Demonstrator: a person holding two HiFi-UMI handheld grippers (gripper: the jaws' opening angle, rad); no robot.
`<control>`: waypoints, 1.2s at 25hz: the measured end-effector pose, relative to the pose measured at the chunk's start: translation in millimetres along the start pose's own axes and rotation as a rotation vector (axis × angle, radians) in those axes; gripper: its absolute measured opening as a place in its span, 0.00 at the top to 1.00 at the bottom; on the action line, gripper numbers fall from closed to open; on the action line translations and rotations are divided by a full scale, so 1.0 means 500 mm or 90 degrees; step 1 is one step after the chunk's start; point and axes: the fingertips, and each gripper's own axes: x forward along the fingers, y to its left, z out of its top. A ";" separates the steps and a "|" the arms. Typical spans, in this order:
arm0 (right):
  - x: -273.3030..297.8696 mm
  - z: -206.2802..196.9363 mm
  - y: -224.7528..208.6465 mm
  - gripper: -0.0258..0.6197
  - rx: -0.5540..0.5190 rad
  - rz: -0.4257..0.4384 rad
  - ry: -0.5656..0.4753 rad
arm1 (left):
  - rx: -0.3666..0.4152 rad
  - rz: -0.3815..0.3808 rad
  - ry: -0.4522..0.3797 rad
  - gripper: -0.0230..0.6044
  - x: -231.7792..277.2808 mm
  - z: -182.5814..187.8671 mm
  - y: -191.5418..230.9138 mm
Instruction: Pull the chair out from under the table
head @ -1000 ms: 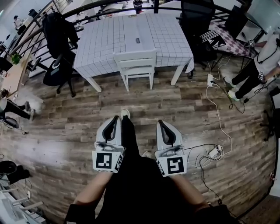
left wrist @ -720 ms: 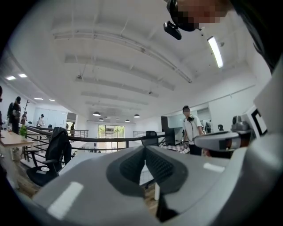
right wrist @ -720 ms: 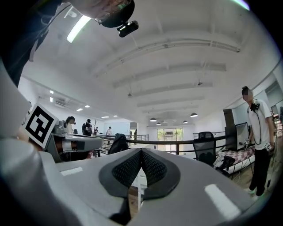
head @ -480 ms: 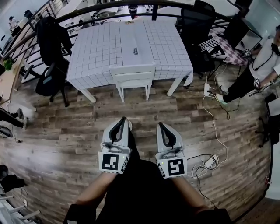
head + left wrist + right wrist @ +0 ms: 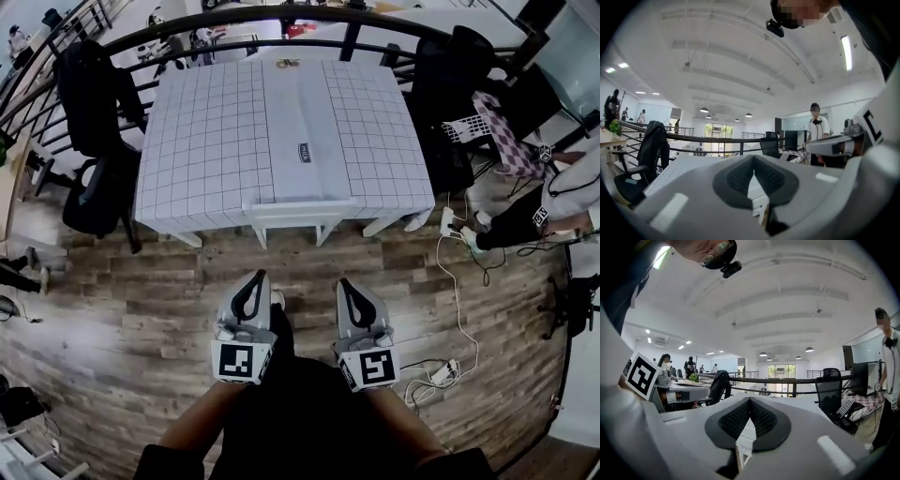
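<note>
Clenched tight on nothing: fingers of the left gripper [image 5: 255, 277] and right gripper [image 5: 345, 283] (held side by side over the wood floor [image 5: 141, 300]). Aimed, from well apart, at the white chair [image 5: 300, 208] pushed under the near edge of the grid-patterned table [image 5: 206, 122], only its top rail and legs showing. Behind, a black railing [image 5: 350, 39].

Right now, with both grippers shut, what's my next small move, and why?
Probably carry both forward toward the chair back, opening the jaws on the way: the left gripper and right gripper are shut, empty, and floor separates them from the chair, tucked under the table.
</note>
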 end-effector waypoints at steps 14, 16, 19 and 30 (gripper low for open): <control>0.247 0.013 -0.095 0.96 0.023 0.043 0.045 | -0.035 -0.008 0.049 0.95 0.256 -0.010 0.074; 0.272 0.031 -0.108 0.96 0.028 0.065 0.042 | -0.042 0.005 0.053 0.95 0.282 -0.006 0.067; 0.280 0.026 -0.119 0.96 0.031 0.093 0.033 | -0.042 0.023 0.048 0.95 0.291 -0.028 0.044; 0.403 0.050 -0.179 0.96 0.008 0.141 0.026 | -0.047 -0.048 0.128 0.95 0.415 -0.056 0.053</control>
